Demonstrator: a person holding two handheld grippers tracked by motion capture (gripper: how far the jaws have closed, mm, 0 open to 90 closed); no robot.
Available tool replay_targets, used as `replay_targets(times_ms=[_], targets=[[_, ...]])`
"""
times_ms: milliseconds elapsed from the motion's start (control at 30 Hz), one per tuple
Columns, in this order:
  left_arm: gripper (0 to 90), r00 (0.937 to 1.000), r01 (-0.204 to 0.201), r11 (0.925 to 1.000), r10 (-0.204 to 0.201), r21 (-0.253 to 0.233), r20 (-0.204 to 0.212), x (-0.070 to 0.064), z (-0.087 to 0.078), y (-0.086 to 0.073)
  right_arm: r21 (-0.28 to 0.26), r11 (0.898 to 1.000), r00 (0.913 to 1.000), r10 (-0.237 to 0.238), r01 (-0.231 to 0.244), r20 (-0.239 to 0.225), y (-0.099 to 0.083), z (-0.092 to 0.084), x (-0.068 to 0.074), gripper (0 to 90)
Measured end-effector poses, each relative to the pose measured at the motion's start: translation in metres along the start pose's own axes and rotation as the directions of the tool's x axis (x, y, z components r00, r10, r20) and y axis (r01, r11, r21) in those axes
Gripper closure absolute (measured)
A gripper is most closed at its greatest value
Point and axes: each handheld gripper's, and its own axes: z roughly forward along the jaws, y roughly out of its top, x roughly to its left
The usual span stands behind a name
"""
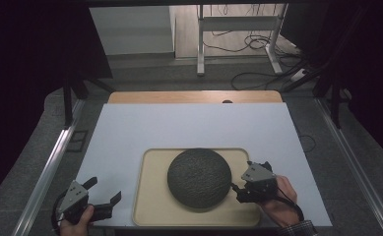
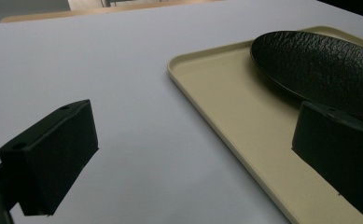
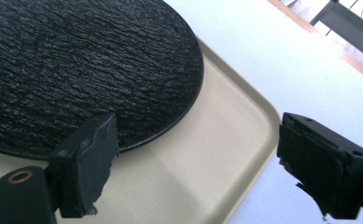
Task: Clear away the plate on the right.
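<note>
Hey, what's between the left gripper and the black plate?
In the high view, white board and bare tray floor separate the left gripper from the plate.

Your plate [image 1: 199,179]: round, black, rough bark-like texture, shallow, lying flat and upright on tray [image 1: 152,206]. Sits right of tray's centre, toward far edge, rim inside tray's lip. Your tray: beige, rectangular, rounded corners, low raised rim, flat on white bench [image 1: 189,125] sheet, near front edge.
</note>
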Motion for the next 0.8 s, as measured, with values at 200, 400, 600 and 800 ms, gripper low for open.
replay_targets(times_ms=[200,400,600,800], targets=[[0.0,1.0000,-0.001,1.0000,0.001,0.002,0.002,0.000,0.000,0.000,-0.001,0.999,0.9993,0.039,-0.039,0.001,-0.006,-0.006,-0.006,7.7],[0.0,1.0000,0.000,1.0000,0.000,0.003,0.004,0.000,0.000,0.000,-0.014,0.997,0.9969,0.078,-0.078,0.008,-0.011,-0.012,-0.011,4.4],[0.0,1.0000,0.000,1.0000,0.000,0.002,0.004,0.000,0.000,0.000,-0.029,0.992,0.9924,0.121,-0.120,0.021,-0.018,-0.020,-0.016,1.7],[0.0,1.0000,0.000,1.0000,0.000,0.001,0.004,0.000,0.000,0.000,-0.052,0.982,0.9829,0.183,-0.182,0.019,-0.030,-0.026,-0.022,0.8]])
